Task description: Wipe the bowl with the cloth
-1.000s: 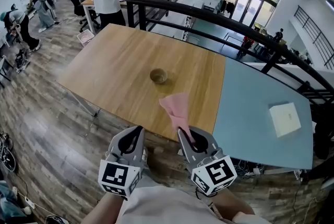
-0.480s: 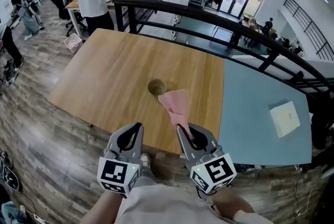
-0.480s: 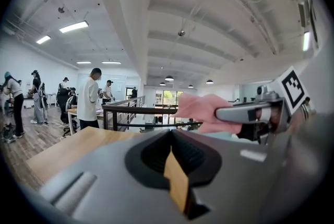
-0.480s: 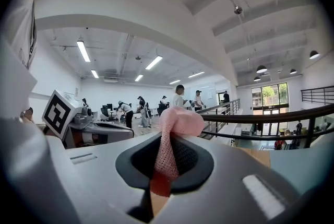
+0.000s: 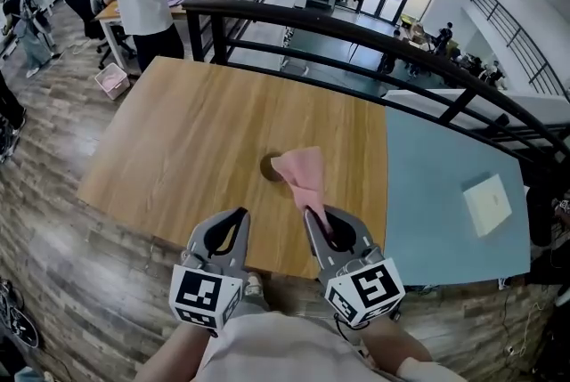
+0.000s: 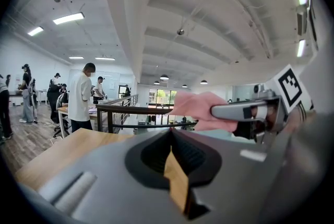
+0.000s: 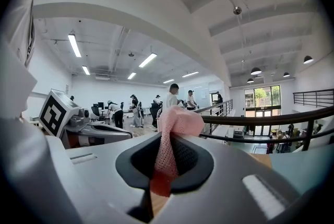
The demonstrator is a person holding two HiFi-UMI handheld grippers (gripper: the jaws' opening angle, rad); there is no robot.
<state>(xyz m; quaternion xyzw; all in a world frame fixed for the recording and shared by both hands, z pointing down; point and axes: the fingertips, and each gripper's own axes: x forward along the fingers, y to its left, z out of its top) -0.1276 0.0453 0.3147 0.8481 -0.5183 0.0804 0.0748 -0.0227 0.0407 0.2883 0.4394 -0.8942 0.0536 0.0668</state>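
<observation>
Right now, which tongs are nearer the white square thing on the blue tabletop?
Right. The right tongs, gripping the pink cloth, are left of the white square thing; the left tongs are farther left.

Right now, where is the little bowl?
In the head view, the bowl sits on the wooden tabletop near its middle, partly hidden behind the pink cloth held by the right hand-held gripper.

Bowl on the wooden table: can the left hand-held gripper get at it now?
Probably yes: only bare tabletop lies between the shut, empty left hand-held gripper and the bowl; the pink cloth hides only its right edge.
</observation>
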